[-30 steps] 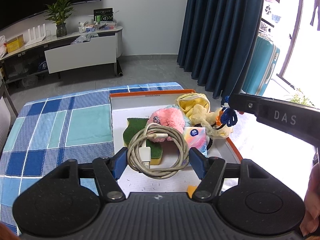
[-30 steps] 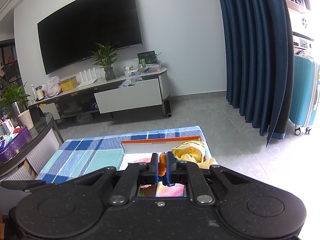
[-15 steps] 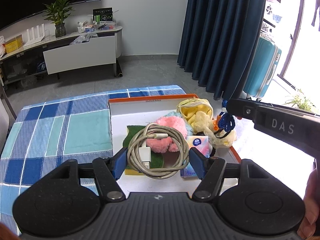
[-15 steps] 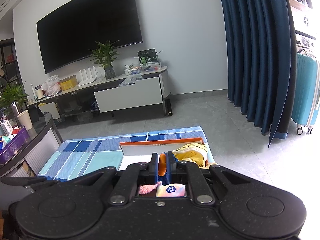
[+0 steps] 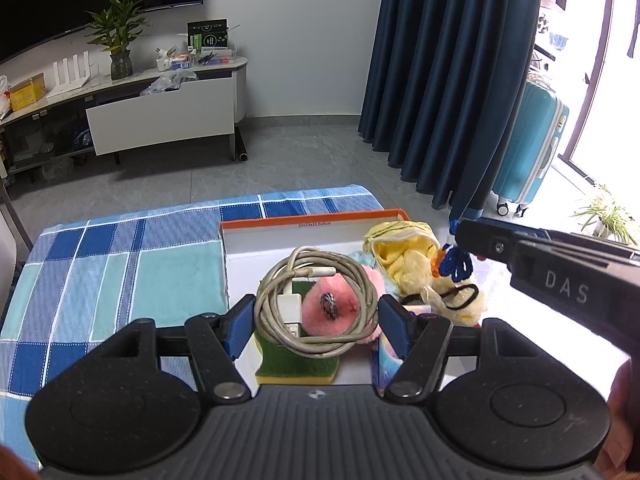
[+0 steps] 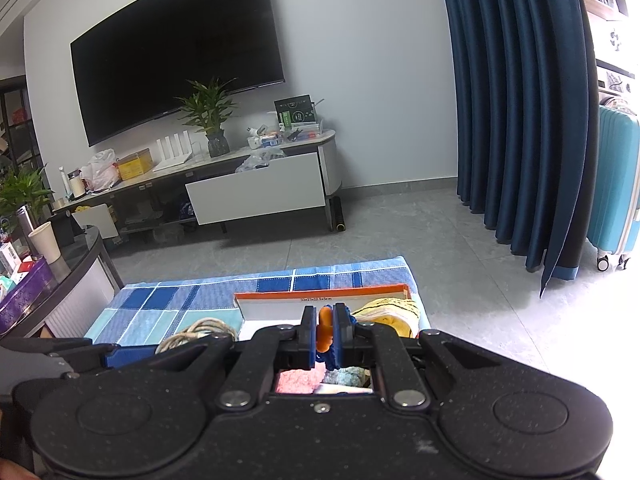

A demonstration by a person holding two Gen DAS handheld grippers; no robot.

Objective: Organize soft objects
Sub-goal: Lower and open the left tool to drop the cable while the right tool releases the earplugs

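Note:
My left gripper (image 5: 316, 314) is shut on a coiled grey cable (image 5: 320, 255) with a white plug, held above a white box with an orange rim (image 5: 312, 220). In the box lie a pink fluffy toy (image 5: 344, 314), a green and yellow sponge (image 5: 296, 364), a yellow cloth pouch (image 5: 404, 256) and a pale plush toy (image 5: 460, 304). From the right, my right gripper (image 5: 466, 238) reaches over the box's right side, shut on a blue and orange yarn piece (image 5: 456, 266). The right wrist view shows the orange part (image 6: 325, 330) pinched between the pads of the right gripper (image 6: 324, 320).
The box stands at the right end of a table under a blue checked cloth (image 5: 120, 272), close to the table's far and right edges. Grey floor, a TV cabinet (image 5: 160, 120), dark curtains (image 5: 448, 80) and a turquoise suitcase (image 5: 528, 148) lie beyond.
My left gripper has carried the cable forward over the box, so the sponge and pink toy now sit lower in its view. The right gripper has stayed shut and nearly still.

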